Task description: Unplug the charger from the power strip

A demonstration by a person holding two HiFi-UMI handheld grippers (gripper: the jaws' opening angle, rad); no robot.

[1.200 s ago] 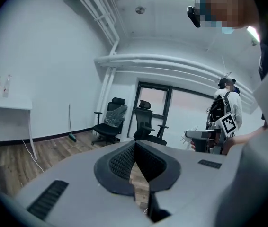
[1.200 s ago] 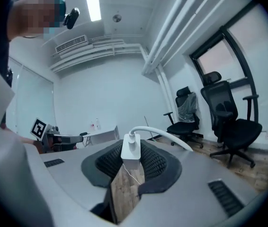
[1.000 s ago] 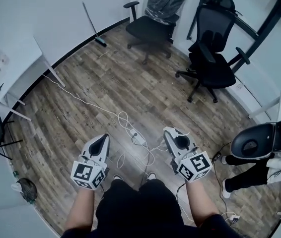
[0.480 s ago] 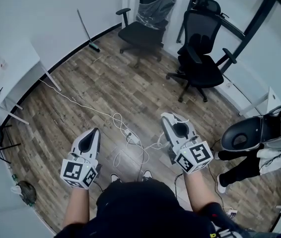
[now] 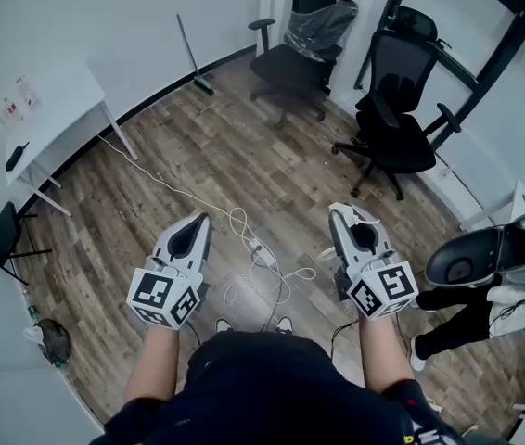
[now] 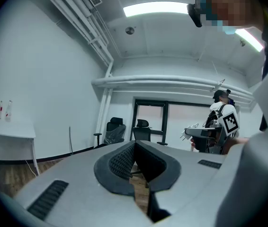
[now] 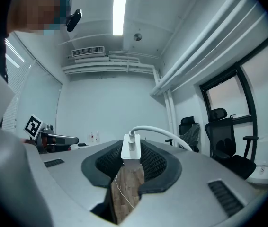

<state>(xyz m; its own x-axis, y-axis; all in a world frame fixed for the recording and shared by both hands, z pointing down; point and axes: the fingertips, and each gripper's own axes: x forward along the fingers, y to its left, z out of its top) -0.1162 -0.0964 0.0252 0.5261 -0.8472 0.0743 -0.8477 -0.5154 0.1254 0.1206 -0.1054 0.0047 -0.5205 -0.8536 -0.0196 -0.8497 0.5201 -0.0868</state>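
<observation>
Left gripper (image 5: 199, 219): seen lower left of centre in the head view; the jaws are brought together and nothing is held between them.
Right gripper (image 5: 340, 211): seen lower right of centre; the jaws are clamped on the white charger (image 7: 130, 149), which is held upright between the pads.
Charger cable (image 7: 165, 134): plugged into the charger's top and curved away to the right.
Power strip (image 5: 261, 251): laid on the wood floor (image 5: 244, 156) between the two grippers, apart from the charger.
White cord (image 5: 160, 185): run from the strip toward the white table (image 5: 58, 100) at upper left.
Office chairs (image 5: 397, 109): placed at upper right.
</observation>
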